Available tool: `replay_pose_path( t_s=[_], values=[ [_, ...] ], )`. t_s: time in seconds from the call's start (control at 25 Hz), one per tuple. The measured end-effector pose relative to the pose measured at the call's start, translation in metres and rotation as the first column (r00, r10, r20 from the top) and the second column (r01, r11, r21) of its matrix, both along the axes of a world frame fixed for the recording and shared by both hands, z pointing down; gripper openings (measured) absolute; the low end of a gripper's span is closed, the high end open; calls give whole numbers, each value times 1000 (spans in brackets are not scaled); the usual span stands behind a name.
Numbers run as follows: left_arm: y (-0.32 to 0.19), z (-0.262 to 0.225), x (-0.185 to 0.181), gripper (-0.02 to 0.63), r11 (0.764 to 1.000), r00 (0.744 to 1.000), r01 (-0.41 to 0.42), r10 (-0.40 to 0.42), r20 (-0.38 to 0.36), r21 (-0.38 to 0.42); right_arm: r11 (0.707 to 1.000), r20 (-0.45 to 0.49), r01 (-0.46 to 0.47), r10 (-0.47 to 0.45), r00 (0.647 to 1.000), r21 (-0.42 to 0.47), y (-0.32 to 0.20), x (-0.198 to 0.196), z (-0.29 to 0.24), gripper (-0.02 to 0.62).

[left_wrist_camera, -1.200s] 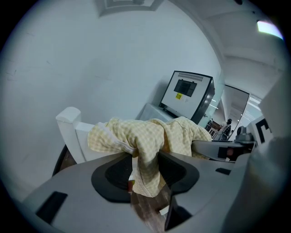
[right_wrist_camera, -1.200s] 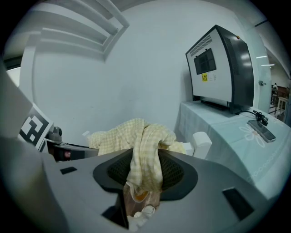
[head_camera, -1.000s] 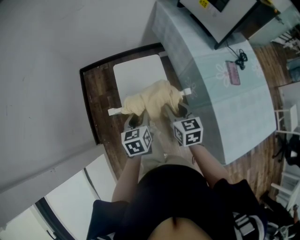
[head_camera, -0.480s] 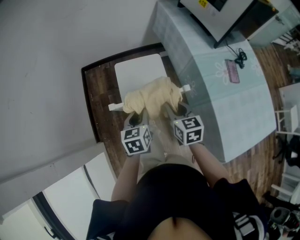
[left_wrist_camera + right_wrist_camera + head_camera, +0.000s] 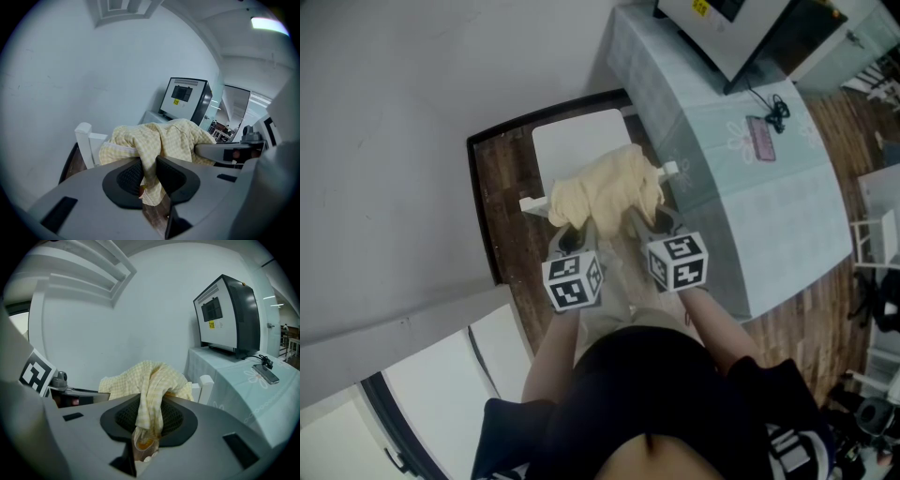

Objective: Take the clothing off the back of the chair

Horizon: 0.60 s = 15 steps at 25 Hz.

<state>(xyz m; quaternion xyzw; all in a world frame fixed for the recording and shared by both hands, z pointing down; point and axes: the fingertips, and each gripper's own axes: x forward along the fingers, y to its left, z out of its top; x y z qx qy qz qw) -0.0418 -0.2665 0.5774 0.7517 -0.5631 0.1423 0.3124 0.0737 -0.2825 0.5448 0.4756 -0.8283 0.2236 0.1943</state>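
Note:
A pale yellow checked garment (image 5: 605,190) lies bunched over the top rail of a white chair (image 5: 579,145); the rail's post ends (image 5: 528,203) stick out at both sides. My left gripper (image 5: 572,234) is shut on a fold of the garment (image 5: 159,138) at its near left side, with cloth pinched between the dark pads (image 5: 172,174). My right gripper (image 5: 647,221) is shut on another fold (image 5: 151,376) at the near right. Both pairs of jaws have just been closing on the cloth. Cloth ends hang below the left gripper (image 5: 149,176) and the right gripper (image 5: 149,417).
A table with a pale flowered cloth (image 5: 741,206) stands right of the chair and bears a grey machine (image 5: 722,28) and a small flat device (image 5: 761,141) with a cable. A grey wall (image 5: 394,141) is at the left. The chair stands on dark wood floor (image 5: 492,187).
Both grippers have lifted a little with the cloth in them. The garment bunch now rises higher and fuller over the chair's rail.

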Motion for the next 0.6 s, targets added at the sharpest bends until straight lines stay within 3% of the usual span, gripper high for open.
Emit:
replay_pose_path(
  t_s=[0.6],
  values=[
    [35,-18,8,78,999,1000,2,-2,14,36,999,5,13,-14,1000,31,37,6,-17,89]
  ],
)
